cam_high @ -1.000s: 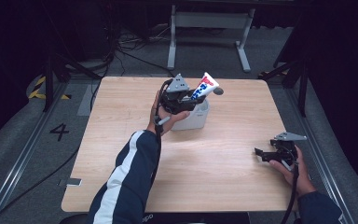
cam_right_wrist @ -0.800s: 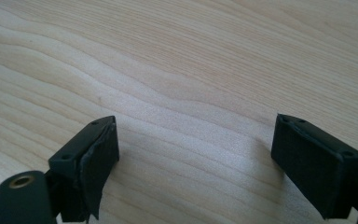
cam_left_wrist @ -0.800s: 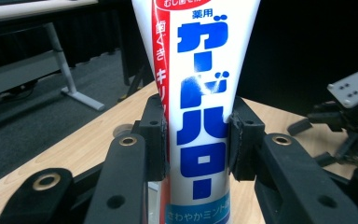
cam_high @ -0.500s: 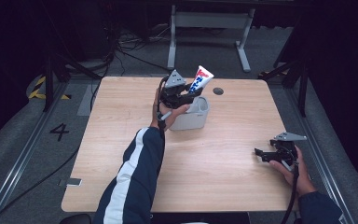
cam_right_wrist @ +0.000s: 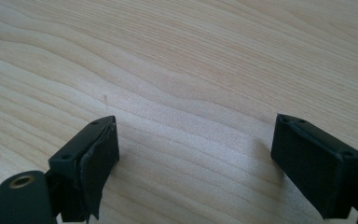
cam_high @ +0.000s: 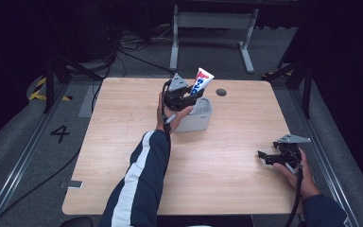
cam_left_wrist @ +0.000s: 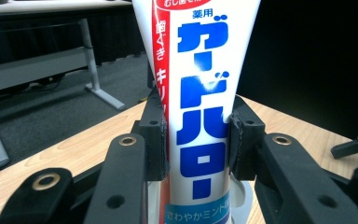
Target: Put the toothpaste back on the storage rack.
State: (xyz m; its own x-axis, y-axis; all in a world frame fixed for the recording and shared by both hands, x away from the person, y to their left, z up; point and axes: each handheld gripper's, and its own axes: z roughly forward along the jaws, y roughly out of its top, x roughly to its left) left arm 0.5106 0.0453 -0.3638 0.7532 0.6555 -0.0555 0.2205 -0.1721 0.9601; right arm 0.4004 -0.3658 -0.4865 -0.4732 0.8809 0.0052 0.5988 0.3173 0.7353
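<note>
Toothpaste tube stands clamped between the left gripper's closed jaws, upright just above the white bin beneath it. Likely trouble: the slick tube could slide or tilt against the bin rim if the squeeze loosens. Right gripper rests wide open, empty, low over bare table

A grey tub stands near the middle of the counter's far edge, with the left tool and an upright toothpaste tube just above it. The near-left corner and the counter's middle lie open. The right tool sits by the right edge, jaws apart over bare wood.
</note>
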